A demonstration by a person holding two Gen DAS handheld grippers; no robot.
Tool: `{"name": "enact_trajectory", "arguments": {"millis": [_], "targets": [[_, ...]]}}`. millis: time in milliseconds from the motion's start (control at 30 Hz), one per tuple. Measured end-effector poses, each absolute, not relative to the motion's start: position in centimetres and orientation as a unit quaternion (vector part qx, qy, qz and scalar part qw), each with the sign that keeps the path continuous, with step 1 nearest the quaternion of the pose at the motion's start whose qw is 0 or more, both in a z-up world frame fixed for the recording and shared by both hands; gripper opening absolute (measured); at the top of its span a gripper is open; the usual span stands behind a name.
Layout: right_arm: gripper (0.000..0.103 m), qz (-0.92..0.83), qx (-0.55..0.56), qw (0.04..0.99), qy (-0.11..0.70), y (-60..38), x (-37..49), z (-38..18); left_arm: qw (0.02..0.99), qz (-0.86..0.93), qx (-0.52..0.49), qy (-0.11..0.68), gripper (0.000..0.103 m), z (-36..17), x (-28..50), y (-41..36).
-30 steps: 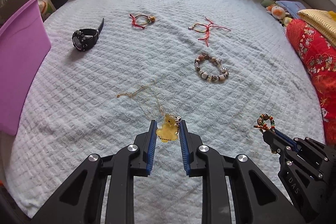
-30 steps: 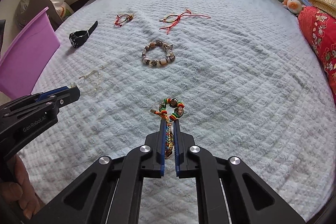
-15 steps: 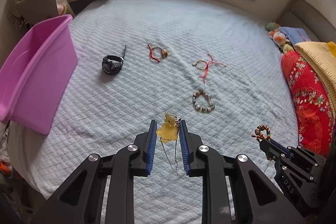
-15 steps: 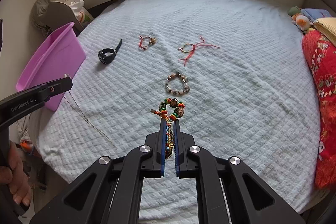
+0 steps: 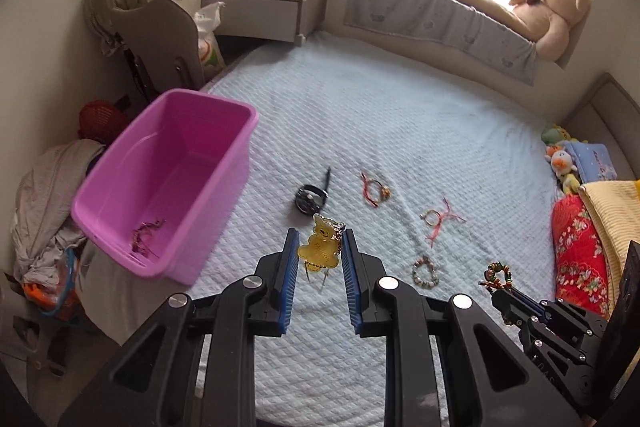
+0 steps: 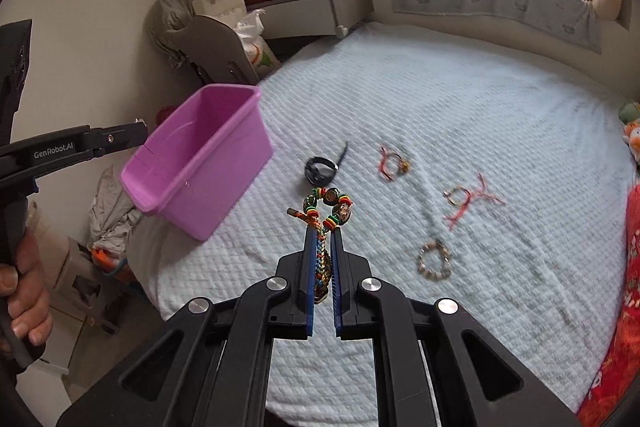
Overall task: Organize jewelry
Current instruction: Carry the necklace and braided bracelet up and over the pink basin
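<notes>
Above the bed (image 5: pixel 400 131), my left gripper (image 5: pixel 320 259) pinches a yellow bear pendant (image 5: pixel 319 247); my right gripper (image 6: pixel 323 251) clamps a braided bead bracelet (image 6: pixel 326 207) beside the pink bin (image 6: pixel 208 155).

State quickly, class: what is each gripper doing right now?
Left gripper: shut on the yellow bear pendant with its thin chain.
Right gripper: shut on the multicoloured braided bracelet.

Two black handheld grippers with blue finger pads.
Each gripper (image 5: pixel 319 259) (image 6: pixel 322 247) has angular black linkage arms with round silver screws; at the left edge, white "GenRobot.AI" lettering marks the other gripper (image 6: pixel 138 135), held by a hand (image 6: pixel 22 291).
</notes>
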State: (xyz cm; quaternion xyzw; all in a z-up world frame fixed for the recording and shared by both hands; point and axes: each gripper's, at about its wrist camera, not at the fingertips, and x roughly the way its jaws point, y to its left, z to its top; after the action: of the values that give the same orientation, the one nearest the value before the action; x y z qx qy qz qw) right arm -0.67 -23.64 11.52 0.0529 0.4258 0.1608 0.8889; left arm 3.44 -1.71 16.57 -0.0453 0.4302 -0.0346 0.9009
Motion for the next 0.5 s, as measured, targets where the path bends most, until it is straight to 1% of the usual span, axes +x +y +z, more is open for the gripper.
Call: {"name": "enact_trajectory", "arguments": {"millis": [133,233,333,500], "targets": [[0.007,0.186,0.074,0.888,0.414,-19.8,2.4,13.8,0.910,-0.011,-0.043,0.412,0.022,19.0,4.9,3.1],[0.007,0.197,0.074,0.889,0.406,-15.9,4.7,14.9,0.914,-0.004,-0.037,0.405,0.022,19.7,6.4,6.8],[0.007,0.200,0.060,0.893,0.400,-11.5,6.9,15.6,0.915,-0.012,-0.032,0.403,0.022,19.6,8.5,10.5],[0.007,0.195,0.062,0.886,0.416,-4.1,11.0,15.3,0.911,-0.030,-0.012,0.411,0.022,18.0,11.9,15.8]]}}
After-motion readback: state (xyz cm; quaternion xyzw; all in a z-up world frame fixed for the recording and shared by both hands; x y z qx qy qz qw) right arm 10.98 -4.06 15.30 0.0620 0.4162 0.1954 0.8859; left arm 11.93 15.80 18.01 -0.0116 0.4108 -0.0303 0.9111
